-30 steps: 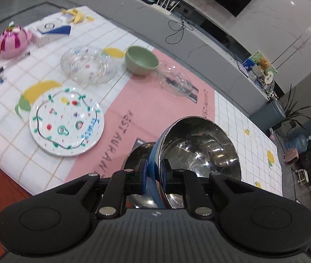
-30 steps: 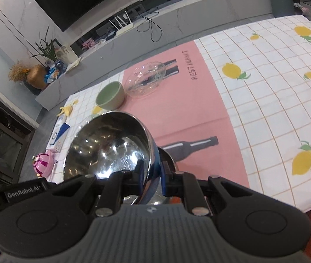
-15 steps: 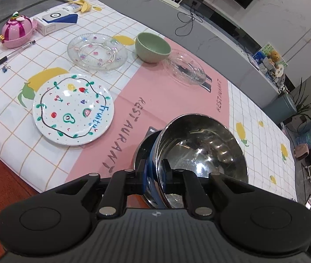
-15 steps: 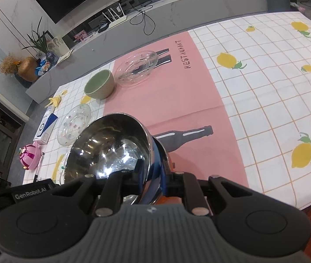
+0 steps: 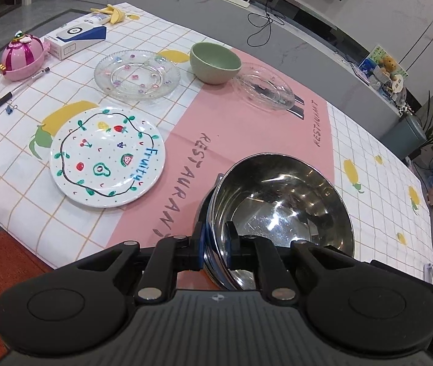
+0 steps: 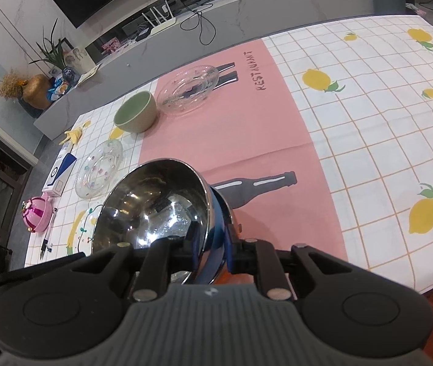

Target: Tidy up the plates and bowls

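Steel bowl (image 5: 280, 207) pinched at its near rim by left gripper (image 5: 216, 244) and right gripper (image 6: 210, 244), close to the tablecloth's (image 5: 247, 134) near edge. Open pink cloth ahead; lemon squares bare to the right. Green bowl (image 5: 215, 62), glass bowl (image 5: 263, 90), glass plate (image 5: 137, 74) and fruit plate (image 5: 107, 157) all hold nothing. Since a second ago, bowl carried nearer the front edge, grips unchanged.
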### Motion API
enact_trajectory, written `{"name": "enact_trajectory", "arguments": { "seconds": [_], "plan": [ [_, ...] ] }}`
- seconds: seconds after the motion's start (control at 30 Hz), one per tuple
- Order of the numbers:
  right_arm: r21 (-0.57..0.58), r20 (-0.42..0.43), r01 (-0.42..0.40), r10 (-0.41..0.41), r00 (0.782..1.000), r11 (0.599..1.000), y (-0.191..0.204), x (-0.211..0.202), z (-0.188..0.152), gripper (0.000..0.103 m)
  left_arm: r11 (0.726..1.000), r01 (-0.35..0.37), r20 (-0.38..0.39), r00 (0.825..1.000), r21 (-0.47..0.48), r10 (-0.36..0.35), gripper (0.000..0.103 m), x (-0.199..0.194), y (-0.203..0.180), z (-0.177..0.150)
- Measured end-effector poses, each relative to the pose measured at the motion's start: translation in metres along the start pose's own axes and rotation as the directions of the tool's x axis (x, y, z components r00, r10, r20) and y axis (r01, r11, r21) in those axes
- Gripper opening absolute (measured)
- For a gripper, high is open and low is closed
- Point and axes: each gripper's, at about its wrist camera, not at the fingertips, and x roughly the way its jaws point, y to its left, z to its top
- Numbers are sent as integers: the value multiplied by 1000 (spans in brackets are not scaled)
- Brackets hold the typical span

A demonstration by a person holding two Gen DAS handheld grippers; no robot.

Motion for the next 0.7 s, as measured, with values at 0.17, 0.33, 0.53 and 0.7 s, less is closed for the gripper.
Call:
{"name": "enact_trajectory", "arguments": {
  "seconds": [0.17,0.33,0.53,0.7],
  "plan": [
    [13,-12,-8,8,1000,1000,-3,7,0,16,1000,-7,-6,1000,-5,7,14,4,3,-1],
    [17,-32,-11,11,999,1000,-4,15,-1,17,999,-25,2,1000,21,25,15,5,0,-1],
    [9,-30,-13,14,999,1000,-4,15,-1,26,999,-22,-1,1000,32,22,20,5,-1,-1],
    [-13,-16,-27,27,1000,1000,0,9,2,34,1000,1,1,1000,21,-1,34,2,3,3]
  ]
}}
